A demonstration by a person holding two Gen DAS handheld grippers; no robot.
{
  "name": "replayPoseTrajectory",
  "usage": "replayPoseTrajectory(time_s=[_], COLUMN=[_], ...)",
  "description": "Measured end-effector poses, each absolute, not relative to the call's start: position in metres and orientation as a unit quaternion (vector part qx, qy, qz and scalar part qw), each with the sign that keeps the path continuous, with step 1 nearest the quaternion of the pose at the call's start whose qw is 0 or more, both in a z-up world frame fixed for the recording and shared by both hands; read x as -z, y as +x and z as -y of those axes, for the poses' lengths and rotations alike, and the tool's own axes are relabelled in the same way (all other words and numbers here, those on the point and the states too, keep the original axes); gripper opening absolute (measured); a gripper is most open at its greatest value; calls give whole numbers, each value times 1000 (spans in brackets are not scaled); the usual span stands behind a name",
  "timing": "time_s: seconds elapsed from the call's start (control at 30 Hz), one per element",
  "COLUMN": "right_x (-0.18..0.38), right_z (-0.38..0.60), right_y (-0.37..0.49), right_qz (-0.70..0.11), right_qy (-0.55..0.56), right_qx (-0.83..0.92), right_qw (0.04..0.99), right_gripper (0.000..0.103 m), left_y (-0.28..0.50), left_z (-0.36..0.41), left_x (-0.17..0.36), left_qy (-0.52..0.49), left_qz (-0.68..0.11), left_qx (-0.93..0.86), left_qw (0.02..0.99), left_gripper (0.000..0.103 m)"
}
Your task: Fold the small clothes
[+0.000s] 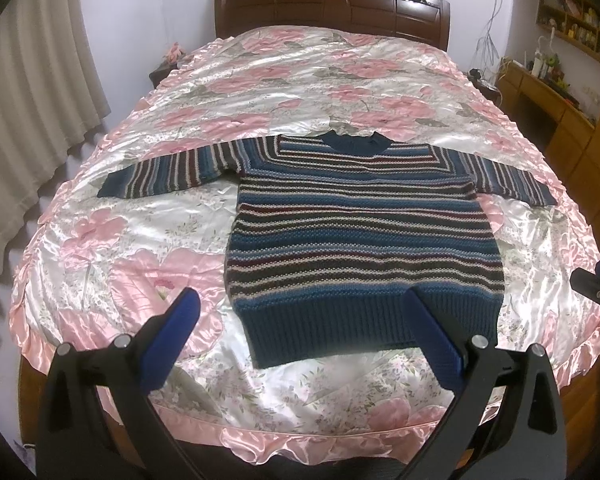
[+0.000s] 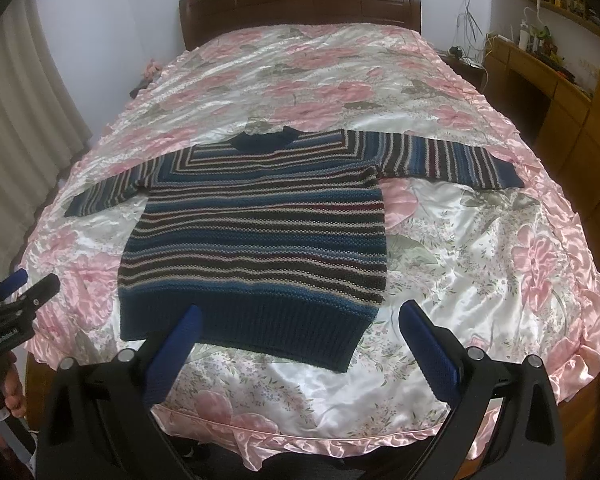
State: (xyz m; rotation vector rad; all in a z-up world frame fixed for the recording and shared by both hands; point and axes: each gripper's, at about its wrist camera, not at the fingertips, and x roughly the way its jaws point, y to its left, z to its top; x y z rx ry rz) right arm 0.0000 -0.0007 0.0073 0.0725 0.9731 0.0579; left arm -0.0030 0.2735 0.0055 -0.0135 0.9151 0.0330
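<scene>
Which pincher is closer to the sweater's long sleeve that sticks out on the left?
Left. The left gripper hovers open over the hem's left half, nearer that left sleeve. The right gripper hovers open by the hem's right corner.

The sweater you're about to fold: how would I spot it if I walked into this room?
Find the big bed with the dark wooden headboard and shiny pink-flowered cover. Near its foot lies the sweater, flat, both sleeves spread wide. It is the only garment there: knitted, in blue, dark and cream stripes, with a plain dark-blue ribbed hem.
</scene>
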Motion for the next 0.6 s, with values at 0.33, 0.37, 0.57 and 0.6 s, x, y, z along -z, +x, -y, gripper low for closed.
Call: replayPoseTrajectory(time_s=[0.33, 0.37, 0.57, 0.6], right_x=[-7, -7, -6, -6], right_z=[2, 2, 2, 2], right_y=[0, 0, 0, 0], right_qz=[-468, -468, -468, -468], right_qy=[37, 37, 39, 39], right_qx=[-29, -30, -29, -30], right_qw=[883, 883, 882, 882], right_gripper=[99, 99, 99, 99], left_y=[-2, -3, -4, -3], left_z=[-273, -274, -274, -274], left_x=[-6, -5, -5, -5], left_qy=[-6, -7, -6, -6], left_qz=[-442, -443, -443, -443], left_qx=[-16, -16, -16, -16], left_qw=[897, 897, 896, 896], left_gripper=[100, 100, 100, 100])
